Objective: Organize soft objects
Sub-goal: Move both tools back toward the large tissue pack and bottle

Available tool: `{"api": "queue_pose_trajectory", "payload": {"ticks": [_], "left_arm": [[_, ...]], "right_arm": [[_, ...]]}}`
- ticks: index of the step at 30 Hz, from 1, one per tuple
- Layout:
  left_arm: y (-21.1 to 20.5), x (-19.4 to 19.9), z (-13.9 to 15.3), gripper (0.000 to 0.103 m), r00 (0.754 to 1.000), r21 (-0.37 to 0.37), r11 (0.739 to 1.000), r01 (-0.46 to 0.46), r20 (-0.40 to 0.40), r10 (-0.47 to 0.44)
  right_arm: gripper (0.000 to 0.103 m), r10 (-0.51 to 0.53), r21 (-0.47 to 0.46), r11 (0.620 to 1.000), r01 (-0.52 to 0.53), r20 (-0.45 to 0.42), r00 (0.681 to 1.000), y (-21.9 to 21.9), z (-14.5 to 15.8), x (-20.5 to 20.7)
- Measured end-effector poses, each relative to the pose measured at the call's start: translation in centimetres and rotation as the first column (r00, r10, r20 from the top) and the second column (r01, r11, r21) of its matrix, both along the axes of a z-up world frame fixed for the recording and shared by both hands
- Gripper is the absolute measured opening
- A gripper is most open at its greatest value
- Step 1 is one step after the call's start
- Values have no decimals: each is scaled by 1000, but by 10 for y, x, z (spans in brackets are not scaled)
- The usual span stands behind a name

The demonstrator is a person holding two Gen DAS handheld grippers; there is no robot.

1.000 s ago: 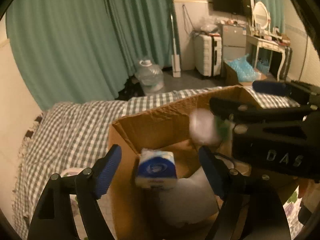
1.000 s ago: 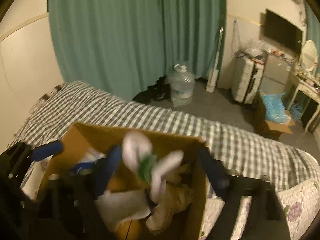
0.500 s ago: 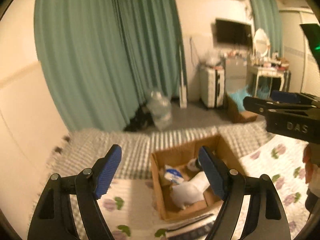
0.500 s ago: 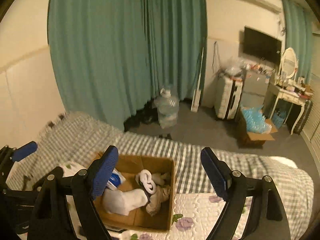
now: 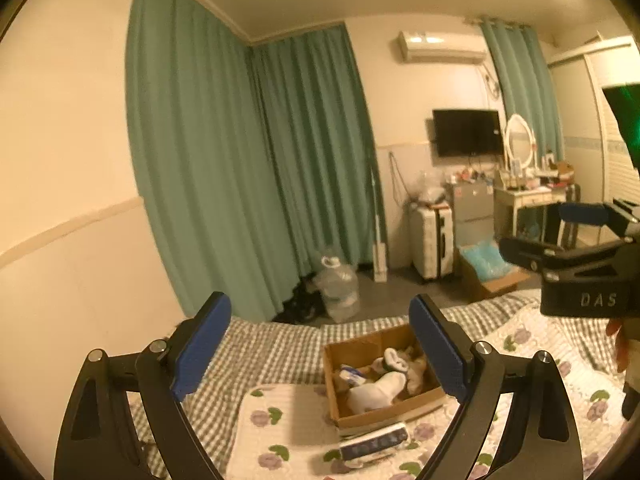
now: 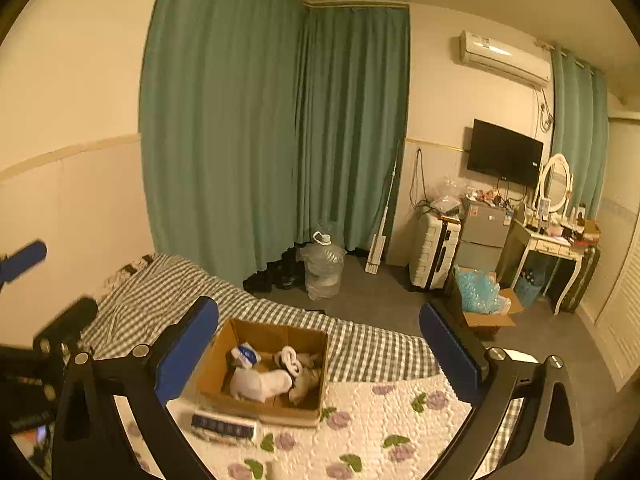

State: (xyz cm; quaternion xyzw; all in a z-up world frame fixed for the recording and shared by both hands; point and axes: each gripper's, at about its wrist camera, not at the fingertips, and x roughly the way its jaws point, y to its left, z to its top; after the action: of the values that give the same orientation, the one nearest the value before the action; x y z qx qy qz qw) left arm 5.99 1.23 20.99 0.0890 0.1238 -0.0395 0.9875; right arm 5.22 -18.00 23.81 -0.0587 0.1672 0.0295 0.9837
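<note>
An open cardboard box [image 5: 332, 376] [image 6: 216, 364] stands on the bed. It holds a white soft toy [image 5: 374, 390] [image 6: 260, 384], a blue-and-white tissue pack [image 5: 351, 374] [image 6: 245, 355], a white rolled item [image 6: 291, 360] and a brownish soft piece [image 6: 306, 384]. My left gripper [image 5: 320, 352] is open and empty, high above the bed. My right gripper [image 6: 318, 354] is open and empty, also high above the box. The right gripper shows at the right edge of the left wrist view [image 5: 576, 264].
A flat dark package [image 5: 374, 442] [image 6: 224, 426] lies in front of the box on the flowered quilt [image 6: 384, 424]. A checked blanket [image 6: 168, 292] covers the bed's far part. On the floor beyond are a water jug [image 6: 324, 270], a suitcase [image 6: 434, 250] and a dressing table [image 6: 556, 248].
Both grippers have pulled up and back from inside the box, so it now looks small and far below. The white rolled item left the right gripper and lies in the box.
</note>
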Motion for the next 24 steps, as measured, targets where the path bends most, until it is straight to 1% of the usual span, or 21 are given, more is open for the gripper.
{"api": "queue_pose_trajectory", "payload": {"ticks": [4,6,8,11,13,15,17,19,21,22,24], "left_arm": [[4,-6,-19,92,1000,-11,1000,6,-5,-6],[3,-3,-33,92,1000,-5,1000,9,-29,-9],[7,0,-50,92,998,-1,1000,14,-64,-14],[12,13,-84,92,993,-7,1000,17,-118,-18],[12,26,-112,92,983,-10,1000,27,-183,-28],[13,38,-137,92,971,-8,1000,18,-239,-20],[13,49,-163,92,958,-10,1000,16,-288,-18],[13,60,-189,92,941,-9,1000,16,-338,-18],[11,66,-211,92,920,-6,1000,21,-391,-22],[9,72,-225,92,909,-10,1000,25,-416,-27],[13,70,-244,92,891,-15,999,34,-453,-37]], "right_arm": [[101,42,31,999,-42,9,999,-5,-15,-23],[101,49,36,998,-49,8,999,-5,-27,-28],[101,59,20,998,-59,-1,998,-2,-44,-29],[101,56,-17,998,-57,-40,998,3,-79,-21],[101,81,-12,997,-82,-92,993,5,-106,-11],[101,108,14,994,-107,-162,981,6,-137,3],[101,118,33,993,-113,-234,965,6,-171,20],[100,114,25,993,-112,-303,946,9,-206,37],[95,109,14,994,-111,-351,930,11,-232,47],[93,110,12,993,-114,-387,915,14,-251,55],[90,116,19,993,-120,-432,894,14,-275,63]]}}
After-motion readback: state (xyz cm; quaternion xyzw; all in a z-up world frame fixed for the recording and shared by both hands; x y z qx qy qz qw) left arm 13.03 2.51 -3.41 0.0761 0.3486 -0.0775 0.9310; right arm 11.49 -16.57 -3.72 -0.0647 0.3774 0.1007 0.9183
